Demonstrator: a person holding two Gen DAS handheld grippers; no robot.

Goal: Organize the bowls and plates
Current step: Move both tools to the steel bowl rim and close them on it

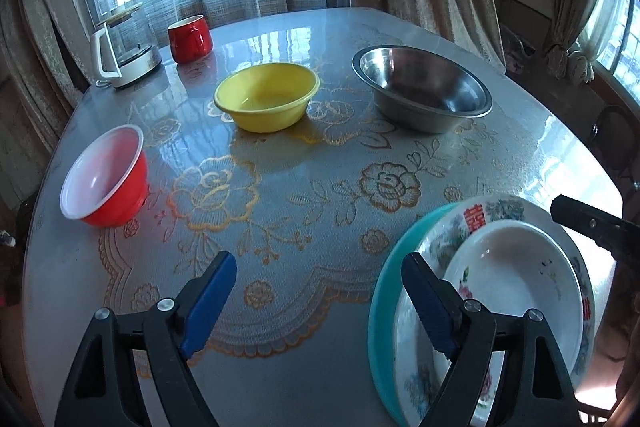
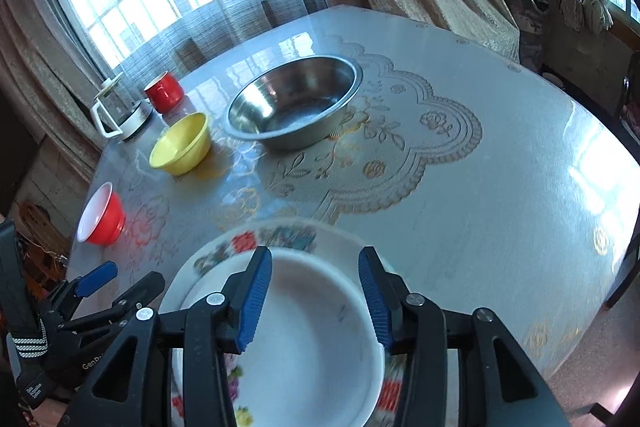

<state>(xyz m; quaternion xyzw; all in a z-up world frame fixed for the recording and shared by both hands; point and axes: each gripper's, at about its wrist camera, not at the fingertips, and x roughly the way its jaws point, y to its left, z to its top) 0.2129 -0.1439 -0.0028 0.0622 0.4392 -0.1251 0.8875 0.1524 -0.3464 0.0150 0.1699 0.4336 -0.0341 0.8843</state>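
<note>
At the near right of the table stands a stack: a teal plate (image 1: 384, 307) at the bottom, a floral plate (image 1: 448, 231) on it, and a white deep dish (image 1: 516, 287) on top. My left gripper (image 1: 320, 267) hovers open just left of the stack, with nothing between its blue pads. My right gripper (image 2: 314, 259) is open above the white dish (image 2: 312, 327), its pads apart from the rim. A red bowl (image 1: 104, 183), a yellow bowl (image 1: 268, 99) and a steel bowl (image 1: 424, 91) stand apart farther back.
A red mug (image 1: 190, 39) and a glass kettle (image 1: 124, 47) stand at the far left corner by the curtained window. The table (image 1: 300, 211) has a glossy floral cover. A dark chair (image 1: 616, 135) stands past its right edge.
</note>
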